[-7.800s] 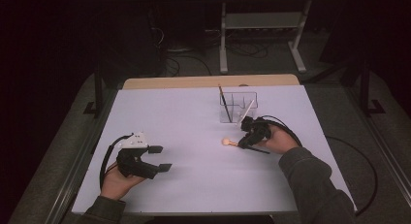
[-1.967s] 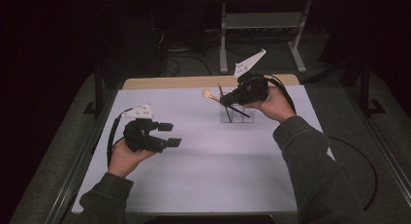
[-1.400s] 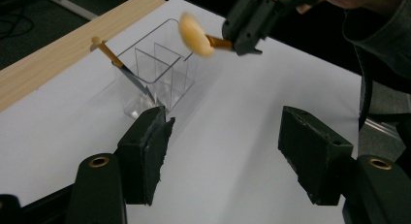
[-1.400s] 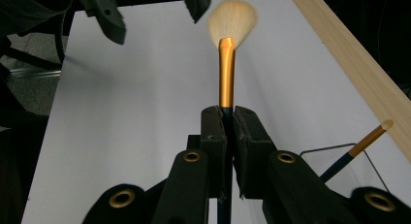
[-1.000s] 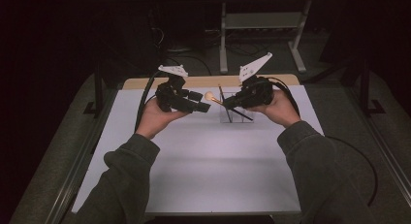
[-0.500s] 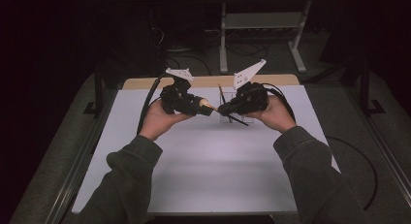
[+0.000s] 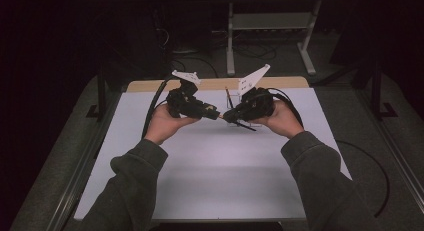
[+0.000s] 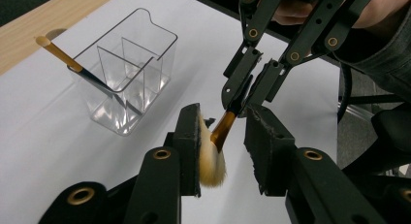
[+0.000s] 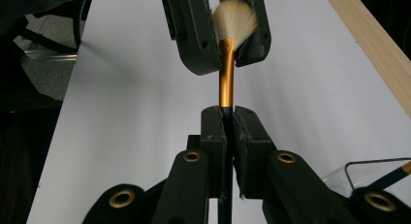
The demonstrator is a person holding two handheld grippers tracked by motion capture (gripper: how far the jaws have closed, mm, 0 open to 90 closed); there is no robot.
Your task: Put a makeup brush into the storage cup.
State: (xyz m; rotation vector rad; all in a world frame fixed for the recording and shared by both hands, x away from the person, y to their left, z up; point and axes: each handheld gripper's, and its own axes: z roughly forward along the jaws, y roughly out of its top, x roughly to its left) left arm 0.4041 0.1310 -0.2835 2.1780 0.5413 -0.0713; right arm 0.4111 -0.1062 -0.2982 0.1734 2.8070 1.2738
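Note:
Above the white table (image 7: pixel 215 171) my two grippers meet tip to tip. My right gripper (image 9: pixel 225 117) is shut on the dark handle of a makeup brush (image 9: pixel 226 78), just behind its gold ferrule. The pale bristle head (image 8: pixel 212 158) sits between the jaws of my left gripper (image 8: pixel 223 132), which have just been closing. The bristles lie against one pad, while a gap remains on the other side of the ferrule. In the high view the left gripper (image 7: pixel 214 112) and right gripper (image 7: pixel 231 114) are held in front of the clear organizer (image 7: pixel 236 105).
The clear divided organizer (image 8: pixel 123 71) stands on the table near its far edge, with a second brush (image 8: pixel 60 54) leaning in one compartment. A wooden strip (image 7: pixel 210 84) borders the far side. A metal stand (image 7: pixel 270 21) is on the floor beyond. Cables trail from both grippers.
The left hand came up from the table's left side to meet the right gripper. Its jaws have narrowed around the brush head. The right hand has held steady with the brush.

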